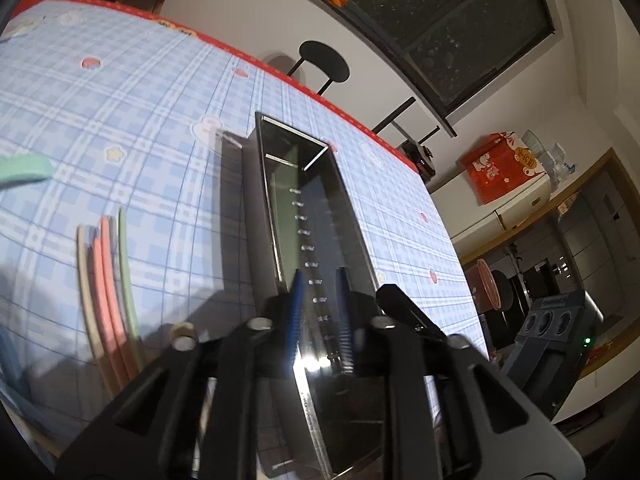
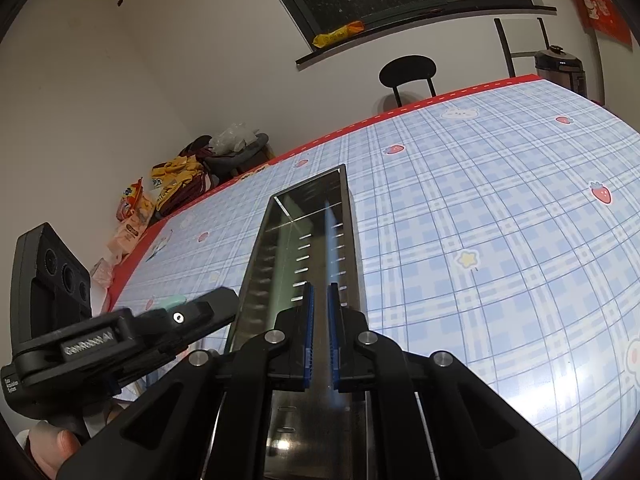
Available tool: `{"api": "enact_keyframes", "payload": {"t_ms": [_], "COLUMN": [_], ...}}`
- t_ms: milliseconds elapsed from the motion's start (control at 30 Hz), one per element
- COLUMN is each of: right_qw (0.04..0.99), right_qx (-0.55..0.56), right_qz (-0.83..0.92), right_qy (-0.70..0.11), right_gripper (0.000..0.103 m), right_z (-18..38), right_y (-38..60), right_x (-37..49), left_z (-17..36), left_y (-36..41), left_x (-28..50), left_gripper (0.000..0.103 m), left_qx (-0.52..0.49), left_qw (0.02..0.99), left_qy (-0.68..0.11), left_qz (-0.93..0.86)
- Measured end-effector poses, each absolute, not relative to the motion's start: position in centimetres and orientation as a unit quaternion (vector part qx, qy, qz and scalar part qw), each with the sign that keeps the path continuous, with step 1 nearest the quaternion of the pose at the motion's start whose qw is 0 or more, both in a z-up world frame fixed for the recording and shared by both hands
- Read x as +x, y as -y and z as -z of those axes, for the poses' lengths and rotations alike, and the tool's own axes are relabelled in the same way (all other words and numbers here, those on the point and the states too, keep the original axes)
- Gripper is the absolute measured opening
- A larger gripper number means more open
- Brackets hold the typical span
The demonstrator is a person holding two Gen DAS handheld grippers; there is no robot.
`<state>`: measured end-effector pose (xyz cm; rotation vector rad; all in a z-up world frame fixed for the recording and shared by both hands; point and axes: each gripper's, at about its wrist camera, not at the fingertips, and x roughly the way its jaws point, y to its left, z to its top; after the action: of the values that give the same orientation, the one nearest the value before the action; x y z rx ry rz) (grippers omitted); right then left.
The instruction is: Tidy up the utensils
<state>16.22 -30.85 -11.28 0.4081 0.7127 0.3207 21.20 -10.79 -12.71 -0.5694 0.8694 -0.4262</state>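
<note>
L claw [image 1: 320, 280]: black linkage arms fan up from 6 o'clock, blue ribbed pads [image 1: 297, 292] tilted toward 12, slightly apart w/ a narrow gap, nothing pinched between them. R claw [image 2: 320, 292]: same black build, pads [image 2: 307, 320] nearly together, a thin blue strip runs in the slit. In the right wrist view the L claw body sits at 8 o'clock, a person's fingers [image 2: 60, 446] wrapped under it at 7.

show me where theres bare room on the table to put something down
Widest bare patch: the cloth right of the tray, out to the red edge. A narrower bare strip lies between the tray and the sticks. Crowded at the left, around the sticks and a green piece.
</note>
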Motion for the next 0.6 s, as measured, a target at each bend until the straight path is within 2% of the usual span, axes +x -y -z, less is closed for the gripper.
{"api": "enact_keyframes", "payload": {"t_ms": [67,133,200,300,333,400,433,500,567,600], "right_qw": [0.905,0.907,0.912,0.921,0.923,0.93,0.932,0.938,0.944,0.947], "right_qx": [0.199,0.199,0.194,0.182,0.178,0.166,0.161,0.148,0.131,0.124], "right_qz": [-0.159,-0.163,-0.16,-0.159,-0.161,-0.159,-0.158,-0.156,-0.145,-0.14], "right_qy": [-0.34,-0.334,-0.325,-0.306,-0.3,-0.287,-0.283,-0.273,-0.264,-0.26], "right_gripper": [0.013,0.025,0.047,0.064,0.066,0.075,0.077,0.09,0.098,0.097], "right_z": [11.1,10.9,10.5,9.9,9.7,9.3,9.2,8.8,8.2,8.0], "right_y": [31.0,31.0,31.0,30.8,30.7,30.5,30.4,30.1,29.5,29.3], "right_x": [16.0,15.7,15.3,14.6,14.4,13.9,13.7,13.2,12.6,12.2], "left_z": [12.0,10.8,9.5,7.4,7.0,5.9,5.4,4.8,4.3,4.1], "left_y": [10.5,9.9,9.2,7.6,7.2,5.9,5.1,3.7,2.1,1.4], "left_x": [20.8,20.3,19.6,18.2,17.7,16.5,15.8,14.8,13.5,13.0], "left_gripper": [0.026,0.033,0.046,0.063,0.066,0.083,0.085,0.092,0.097,0.097], "left_qx": [-0.263,-0.245,-0.22,-0.179,-0.169,-0.143,-0.131,-0.113,-0.1,-0.092], "left_qw": [0.853,0.866,0.882,0.905,0.91,0.924,0.93,0.938,0.944,0.946], "left_qy": [-0.405,-0.389,-0.372,-0.344,-0.338,-0.321,-0.312,-0.302,-0.293,-0.29], "left_qz": [0.199,0.195,0.189,0.174,0.17,0.154,0.145,0.132,0.117,0.11]}}
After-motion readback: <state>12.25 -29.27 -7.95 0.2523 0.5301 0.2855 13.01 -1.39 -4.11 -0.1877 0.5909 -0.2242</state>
